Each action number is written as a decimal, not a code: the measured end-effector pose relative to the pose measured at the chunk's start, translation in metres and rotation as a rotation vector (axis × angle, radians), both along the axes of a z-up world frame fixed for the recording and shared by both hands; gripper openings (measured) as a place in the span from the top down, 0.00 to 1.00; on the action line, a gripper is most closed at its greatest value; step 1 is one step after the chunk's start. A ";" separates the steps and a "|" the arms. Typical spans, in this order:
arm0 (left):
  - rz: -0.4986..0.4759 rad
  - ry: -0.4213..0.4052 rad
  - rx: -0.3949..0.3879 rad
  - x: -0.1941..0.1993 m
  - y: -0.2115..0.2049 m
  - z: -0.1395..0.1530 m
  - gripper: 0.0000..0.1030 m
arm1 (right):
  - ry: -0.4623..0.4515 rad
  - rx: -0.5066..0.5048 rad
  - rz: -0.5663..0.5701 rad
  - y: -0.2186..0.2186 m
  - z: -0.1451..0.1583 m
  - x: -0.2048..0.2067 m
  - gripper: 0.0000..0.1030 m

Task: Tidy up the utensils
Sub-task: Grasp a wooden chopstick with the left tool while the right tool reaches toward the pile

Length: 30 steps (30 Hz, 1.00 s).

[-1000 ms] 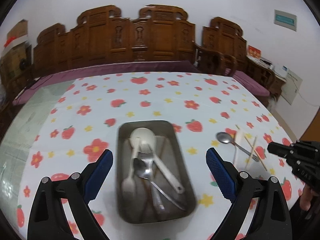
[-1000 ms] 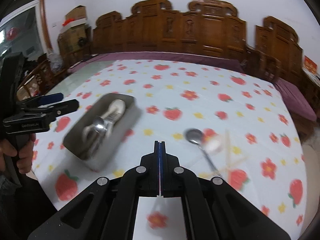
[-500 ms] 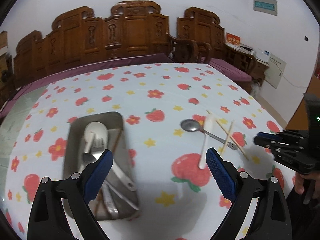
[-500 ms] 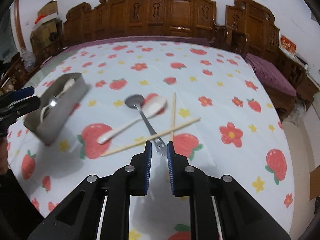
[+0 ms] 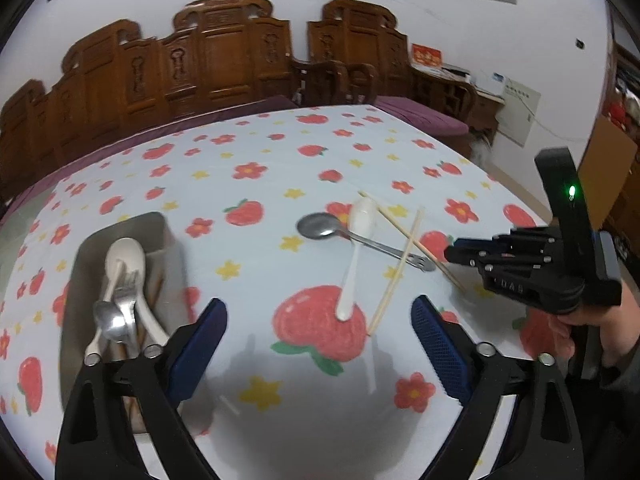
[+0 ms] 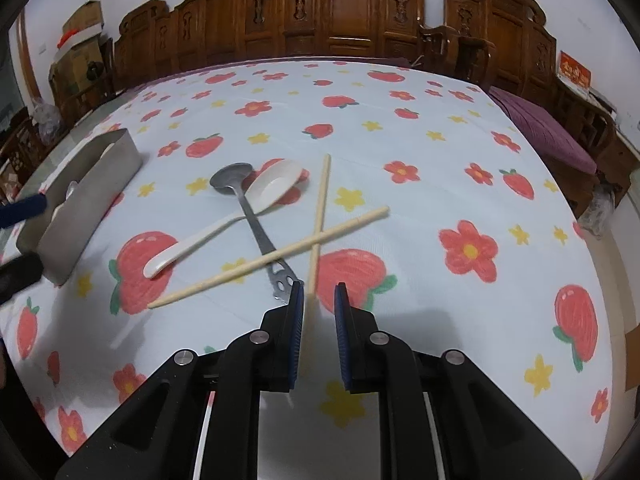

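My right gripper (image 6: pixel 318 300) has its jaws slightly parted around the near end of one chopstick (image 6: pixel 320 216), not yet pinching. To grab it well, I should close low on that tip and lift straight, since the second chopstick (image 6: pixel 272 258) crosses it and both overlap the metal spoon (image 6: pixel 256 224) and white spoon (image 6: pixel 224 228) near the table's middle. My left gripper (image 5: pixel 316 348) hangs wide open, holding nothing. The steel tray (image 5: pixel 76 264) at left already holds a white spoon, a fork, a metal spoon and what look like chopsticks.
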<state>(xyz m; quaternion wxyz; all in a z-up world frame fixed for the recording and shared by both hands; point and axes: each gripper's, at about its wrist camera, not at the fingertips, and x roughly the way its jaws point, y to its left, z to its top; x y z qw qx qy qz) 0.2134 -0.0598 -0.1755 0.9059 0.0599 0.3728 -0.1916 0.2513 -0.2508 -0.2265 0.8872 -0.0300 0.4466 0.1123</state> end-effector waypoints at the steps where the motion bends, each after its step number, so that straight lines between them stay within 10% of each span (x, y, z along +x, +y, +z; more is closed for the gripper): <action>1: -0.013 0.009 0.006 0.002 -0.006 -0.004 0.24 | -0.004 0.007 -0.001 -0.003 0.001 -0.001 0.83; 30: -0.129 0.120 0.105 0.022 -0.064 -0.064 0.96 | 0.000 0.039 0.036 -0.011 -0.013 -0.014 0.83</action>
